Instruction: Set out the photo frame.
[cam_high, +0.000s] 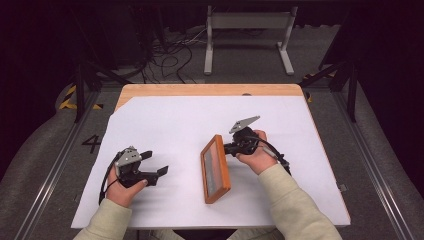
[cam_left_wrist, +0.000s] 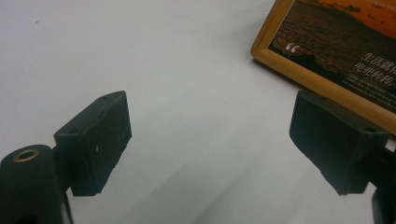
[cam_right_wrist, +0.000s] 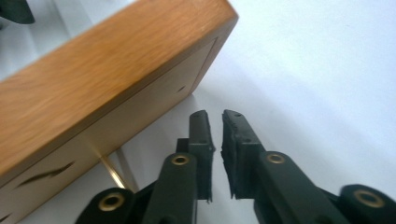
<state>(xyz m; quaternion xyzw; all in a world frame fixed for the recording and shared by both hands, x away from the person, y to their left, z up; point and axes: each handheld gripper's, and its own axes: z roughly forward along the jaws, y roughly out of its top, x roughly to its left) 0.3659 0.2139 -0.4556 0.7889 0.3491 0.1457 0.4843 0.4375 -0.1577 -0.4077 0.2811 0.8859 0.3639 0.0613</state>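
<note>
Picture frame (cam_high: 215, 168): propped upright beside nearly closed right gripper (cam_right_wrist: 215, 122) (empty); left gripper (cam_left_wrist: 205, 140) wide, empty. Back away gently, avoiding toppling.

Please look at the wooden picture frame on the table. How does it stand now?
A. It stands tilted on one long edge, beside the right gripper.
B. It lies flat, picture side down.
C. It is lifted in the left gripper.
A: the picture frame stands tilted on its long edge on the table, next to the right gripper.
</note>
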